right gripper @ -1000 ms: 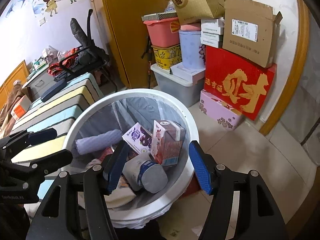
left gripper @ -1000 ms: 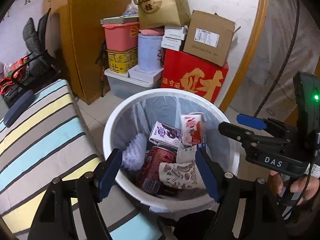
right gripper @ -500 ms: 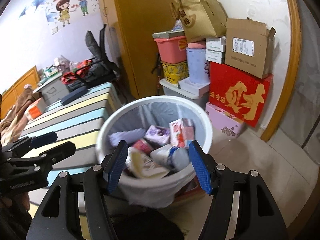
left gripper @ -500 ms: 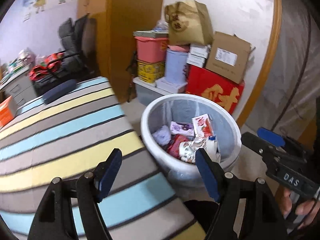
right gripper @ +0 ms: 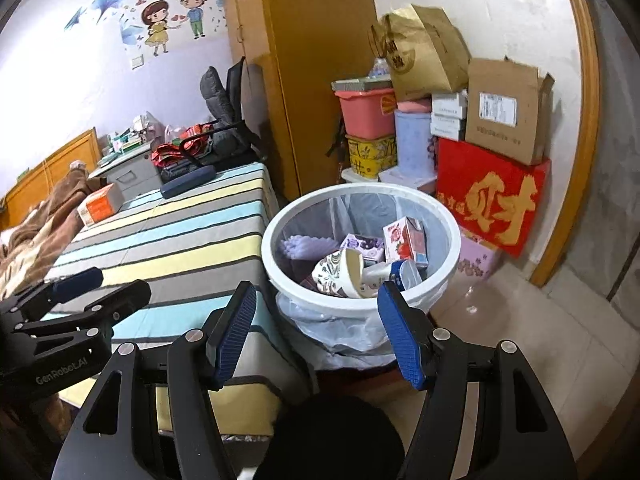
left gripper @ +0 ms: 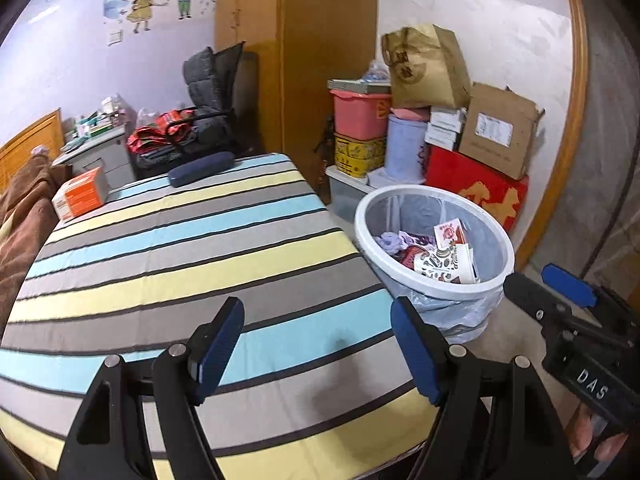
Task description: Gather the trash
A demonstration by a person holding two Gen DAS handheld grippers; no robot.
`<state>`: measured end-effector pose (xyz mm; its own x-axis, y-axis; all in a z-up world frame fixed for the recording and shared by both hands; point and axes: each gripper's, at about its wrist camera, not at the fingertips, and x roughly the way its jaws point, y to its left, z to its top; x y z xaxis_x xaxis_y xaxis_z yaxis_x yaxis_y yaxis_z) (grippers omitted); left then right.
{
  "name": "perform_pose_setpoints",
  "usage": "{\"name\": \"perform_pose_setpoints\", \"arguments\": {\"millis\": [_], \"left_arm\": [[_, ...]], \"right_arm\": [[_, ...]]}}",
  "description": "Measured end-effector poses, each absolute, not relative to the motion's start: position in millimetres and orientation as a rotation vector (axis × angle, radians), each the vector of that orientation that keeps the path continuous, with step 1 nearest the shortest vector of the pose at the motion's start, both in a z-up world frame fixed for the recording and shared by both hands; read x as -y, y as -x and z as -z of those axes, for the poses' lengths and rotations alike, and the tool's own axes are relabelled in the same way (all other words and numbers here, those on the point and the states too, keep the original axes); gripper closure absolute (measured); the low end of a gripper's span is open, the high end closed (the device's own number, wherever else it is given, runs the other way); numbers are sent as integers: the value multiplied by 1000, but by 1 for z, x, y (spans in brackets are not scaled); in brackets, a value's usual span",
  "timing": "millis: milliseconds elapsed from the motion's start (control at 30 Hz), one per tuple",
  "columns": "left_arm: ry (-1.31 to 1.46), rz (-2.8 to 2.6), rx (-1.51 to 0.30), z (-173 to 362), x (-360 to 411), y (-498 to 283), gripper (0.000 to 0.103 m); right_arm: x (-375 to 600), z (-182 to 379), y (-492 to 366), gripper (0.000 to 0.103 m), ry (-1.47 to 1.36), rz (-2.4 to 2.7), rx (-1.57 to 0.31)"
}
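Note:
A white trash bin (left gripper: 496, 240) (right gripper: 276, 216) lined with a clear bag stands on the floor beside the striped bed. It holds a patterned paper cup (right gripper: 334, 272), a red juice carton (right gripper: 404, 238), a purple carton (right gripper: 362, 246) and other trash. My left gripper (left gripper: 316, 344) is open and empty above the bed's corner. My right gripper (right gripper: 316, 326) is open and empty, in front of and above the bin. The right gripper (left gripper: 560, 292) also shows at the right edge of the left wrist view.
The striped bed (left gripper: 180, 248) carries an orange box (left gripper: 80, 198) and a dark blue case (left gripper: 200, 168). Stacked boxes, a red gift box (right gripper: 492, 196) and a paper bag (right gripper: 424, 52) stand against the wall behind the bin. A wardrobe (right gripper: 312, 60) stands at centre.
Both grippers have pulled back and up from over the bin. The left one has swung left, over the bed. The bin now looks smaller and farther.

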<state>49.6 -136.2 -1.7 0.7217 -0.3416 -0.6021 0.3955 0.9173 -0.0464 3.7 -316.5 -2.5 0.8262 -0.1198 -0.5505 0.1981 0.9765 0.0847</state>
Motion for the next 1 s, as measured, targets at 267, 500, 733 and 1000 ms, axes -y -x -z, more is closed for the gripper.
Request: {"name": "perform_pose_setpoints", "arguments": {"millis": [267,500,733,1000], "left_arm": [[-71,375,-632,7,123,-37,26],[-64,362,-622,4,116,-34,26],[-65,357,-616,3,117,-32,26],[-67,364,-617,3,117,-32,26]], "right_arm": [[303,6,-3,38,-142,167,-581],[296,8,1,38,-149,158,-578],[295,8,1,38,-147,161,-579],[295,6,4,38,-149,172,-572]]}}
